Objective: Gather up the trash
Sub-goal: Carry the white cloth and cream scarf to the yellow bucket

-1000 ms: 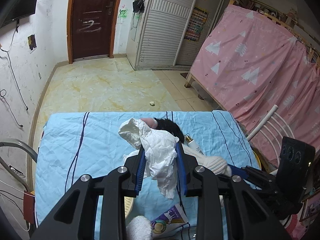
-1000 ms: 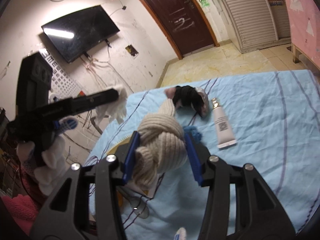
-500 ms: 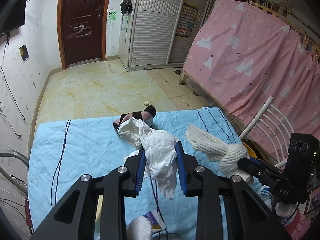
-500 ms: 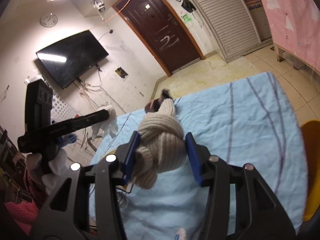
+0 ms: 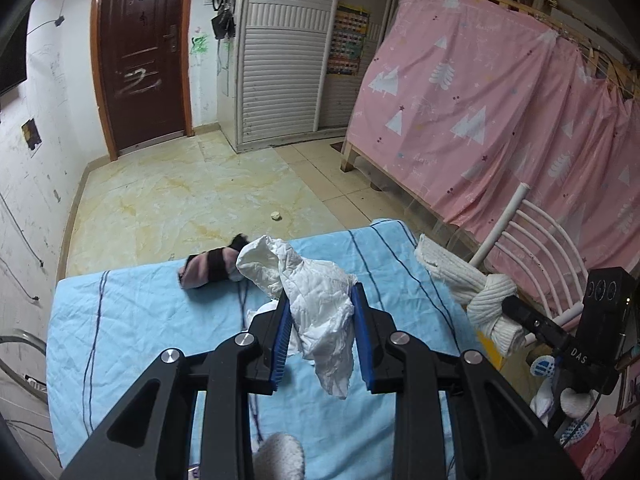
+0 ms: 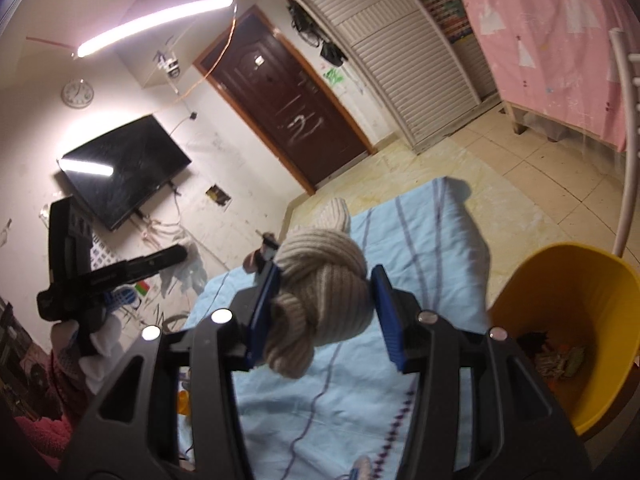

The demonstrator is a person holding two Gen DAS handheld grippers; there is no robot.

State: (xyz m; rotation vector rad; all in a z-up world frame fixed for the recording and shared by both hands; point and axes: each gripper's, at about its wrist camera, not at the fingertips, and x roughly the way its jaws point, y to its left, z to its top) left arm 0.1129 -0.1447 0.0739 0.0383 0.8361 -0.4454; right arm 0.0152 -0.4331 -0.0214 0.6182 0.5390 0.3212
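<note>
My left gripper [image 5: 320, 316] is shut on a crumpled white tissue [image 5: 316, 296] and holds it above the light-blue cloth on the table [image 5: 132, 332]. My right gripper [image 6: 324, 292] is shut on a knotted cream knit sock [image 6: 320, 292]. That sock [image 5: 480, 296] also shows at the right of the left wrist view, beyond the table's right edge. A yellow bin [image 6: 576, 312] with some scraps inside stands just right of the right gripper. A pink and black bundle [image 5: 212, 266] lies at the table's far edge.
A white metal chair [image 5: 528, 248] stands to the right of the table, with a pink curtain [image 5: 500, 112] behind it. A small white scrap [image 5: 275, 216] lies on the tiled floor. A television [image 6: 120, 168] hangs on the left wall, and a brown door [image 5: 140, 52] is at the back.
Both grippers have swung to the right with their loads. The sock has left the tabletop area and the yellow bin has come into the right wrist view. The white tube has dropped out of view.
</note>
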